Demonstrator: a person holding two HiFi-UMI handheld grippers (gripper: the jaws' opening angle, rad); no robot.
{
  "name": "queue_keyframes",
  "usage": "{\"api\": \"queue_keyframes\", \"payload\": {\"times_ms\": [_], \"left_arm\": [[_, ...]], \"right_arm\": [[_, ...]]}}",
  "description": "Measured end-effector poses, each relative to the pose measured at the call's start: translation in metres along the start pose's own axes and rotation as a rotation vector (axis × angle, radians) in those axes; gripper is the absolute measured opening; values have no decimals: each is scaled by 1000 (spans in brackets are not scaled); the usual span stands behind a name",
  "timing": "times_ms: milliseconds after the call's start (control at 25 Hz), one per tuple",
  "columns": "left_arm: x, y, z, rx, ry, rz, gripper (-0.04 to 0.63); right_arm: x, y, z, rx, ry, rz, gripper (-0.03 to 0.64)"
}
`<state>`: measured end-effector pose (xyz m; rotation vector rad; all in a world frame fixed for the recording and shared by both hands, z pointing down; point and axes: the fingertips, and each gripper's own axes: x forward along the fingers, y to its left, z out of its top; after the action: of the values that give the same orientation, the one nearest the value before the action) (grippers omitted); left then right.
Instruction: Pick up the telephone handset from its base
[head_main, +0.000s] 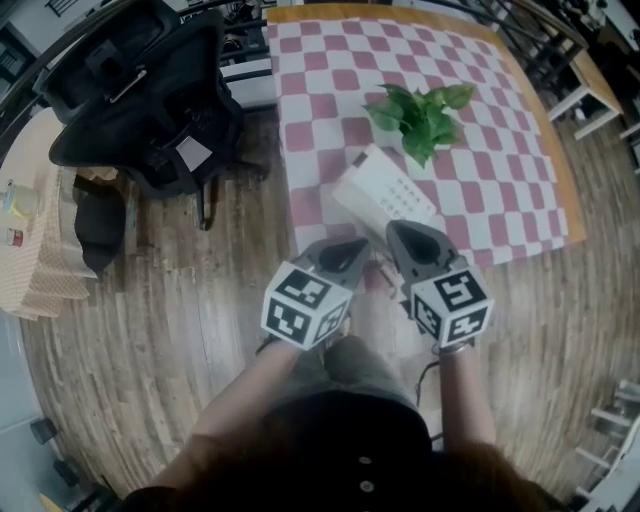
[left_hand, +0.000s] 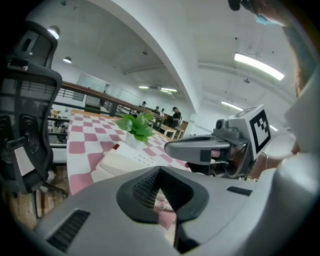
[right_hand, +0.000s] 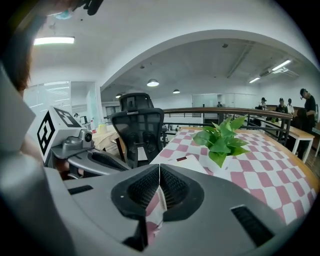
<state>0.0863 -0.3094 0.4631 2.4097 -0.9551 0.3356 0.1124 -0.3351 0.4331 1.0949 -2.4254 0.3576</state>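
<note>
While left gripper (head_main: 352, 250) and right gripper (head_main: 403, 234) clench nothing, telephone (head_main: 385, 190) slants far-left to near-right.

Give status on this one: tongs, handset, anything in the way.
Left tongs and right tongs shut, empty, near the telephone. Handset seated on it, untouched. Potted plant beyond; near side unobstructed.
</note>
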Motion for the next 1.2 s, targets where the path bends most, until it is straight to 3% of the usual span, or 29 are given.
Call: {"api": "queue_keyframes", "payload": {"times_ms": [360,440,800,1200], "left_arm": [[10,28,-15,-117,-9,65,6],[13,31,-18,-144,-9,67,6],[27,38,-34,-141,22,111,6],[33,52,-44,-206,17,140,6]], "right_arm": [[26,-13,-22,-35,101,28,21],[29,-17,-26,-36,112,25,76],[48,-20,-42,-115,170,45,235],[71,-14,-55,-231,252,119,250]]}}
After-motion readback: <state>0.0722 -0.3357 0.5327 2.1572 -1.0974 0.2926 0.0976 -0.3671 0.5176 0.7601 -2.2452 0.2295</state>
